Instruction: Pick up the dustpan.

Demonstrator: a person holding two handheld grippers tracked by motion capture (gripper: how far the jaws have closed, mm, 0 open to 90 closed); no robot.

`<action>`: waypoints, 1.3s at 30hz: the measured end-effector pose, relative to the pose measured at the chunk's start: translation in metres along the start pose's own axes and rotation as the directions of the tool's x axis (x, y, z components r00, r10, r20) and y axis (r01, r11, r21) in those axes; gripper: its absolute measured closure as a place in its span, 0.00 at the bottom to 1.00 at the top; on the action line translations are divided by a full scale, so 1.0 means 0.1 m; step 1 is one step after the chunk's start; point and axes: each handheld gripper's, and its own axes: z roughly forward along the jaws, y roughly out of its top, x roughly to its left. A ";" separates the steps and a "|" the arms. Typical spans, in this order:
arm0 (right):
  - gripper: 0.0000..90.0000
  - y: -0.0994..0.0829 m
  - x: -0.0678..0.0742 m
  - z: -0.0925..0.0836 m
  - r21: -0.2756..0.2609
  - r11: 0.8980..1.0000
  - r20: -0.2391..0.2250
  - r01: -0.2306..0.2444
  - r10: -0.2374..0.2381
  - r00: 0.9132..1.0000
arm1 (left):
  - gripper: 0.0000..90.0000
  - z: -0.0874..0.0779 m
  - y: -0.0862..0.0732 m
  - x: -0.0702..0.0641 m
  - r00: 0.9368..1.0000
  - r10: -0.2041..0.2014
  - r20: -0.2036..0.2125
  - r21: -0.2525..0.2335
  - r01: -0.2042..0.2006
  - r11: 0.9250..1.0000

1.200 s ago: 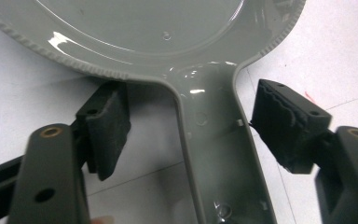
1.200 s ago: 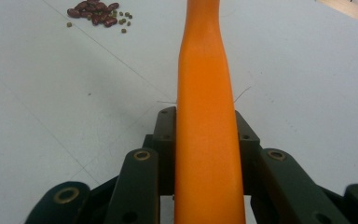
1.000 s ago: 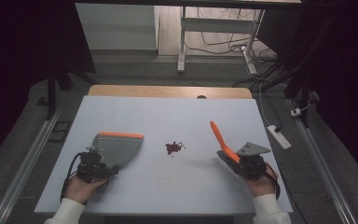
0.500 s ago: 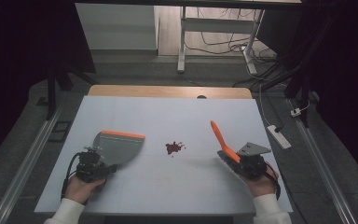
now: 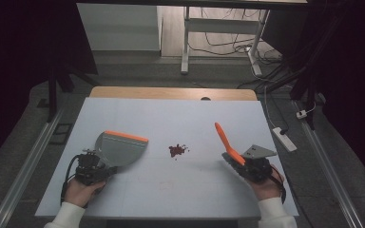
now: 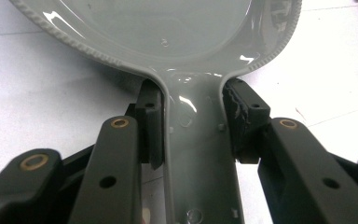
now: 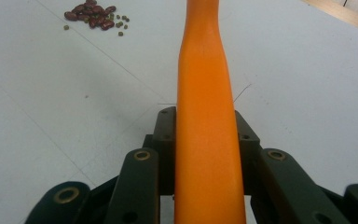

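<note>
A: Any writing or brand to read on these things?

B: None that I can make out; the dustpan [image 5: 120,148] is plain grey with an orange front lip, and the brush handle [image 5: 225,138] is plain orange.

A: What has changed since a second ago?

B: The left tongs [image 5: 100,167] have just been closing, and now their pads clamp the dustpan's grey handle from both sides. The dustpan lies in the same spot on the bench [image 5: 180,118], left of the middle. The right tongs [image 5: 233,160] grip the orange handle as before, near the right edge, the handle slanting up and away toward the far side.

A: What do the close views add?

B: The left gripper view shows the pads [image 6: 151,122] pressed on the narrow neck just below the pan's ribbed rim. The right gripper view shows the handle [image 7: 206,121] running straight out between the pads, and resolves the small dark heap [image 5: 177,150] at mid-bench into red beans [image 7: 92,17] with a few tiny green bits beside them.
</note>
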 end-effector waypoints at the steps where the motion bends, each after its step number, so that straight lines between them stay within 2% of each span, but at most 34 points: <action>1: 0.78 0.00 0.00 0.00 -0.001 1.000 0.000 0.000 0.000 1.000 | 0.68 0.00 0.00 0.00 1.000 0.002 0.002 -0.003 -0.002 1.000; 6: 0.78 0.00 0.00 0.00 0.000 1.000 0.000 0.000 0.000 1.000 | 0.68 -0.01 -0.01 0.00 1.000 0.017 0.006 -0.011 -0.017 1.000; 15: 0.78 0.00 0.00 0.00 -0.001 1.000 -0.002 -0.003 0.003 1.000 | 0.68 -0.06 -0.01 0.00 0.999 0.036 0.014 -0.057 -0.035 0.998; 25: 0.78 0.00 0.00 0.00 -0.002 1.000 -0.001 0.000 0.000 1.000 | 0.68 -0.10 -0.01 0.00 0.996 0.079 0.047 -0.103 -0.074 0.992; 31: 0.78 0.00 0.00 0.00 -0.002 1.000 0.001 0.000 0.000 1.000 | 0.68 -0.11 -0.01 -0.02 0.991 0.117 0.067 -0.122 -0.109 0.987; 39: 0.78 0.00 0.00 0.00 -0.003 1.000 0.001 0.002 -0.002 1.000 | 0.68 -0.13 -0.02 -0.06 0.978 0.185 0.101 -0.142 -0.170 0.975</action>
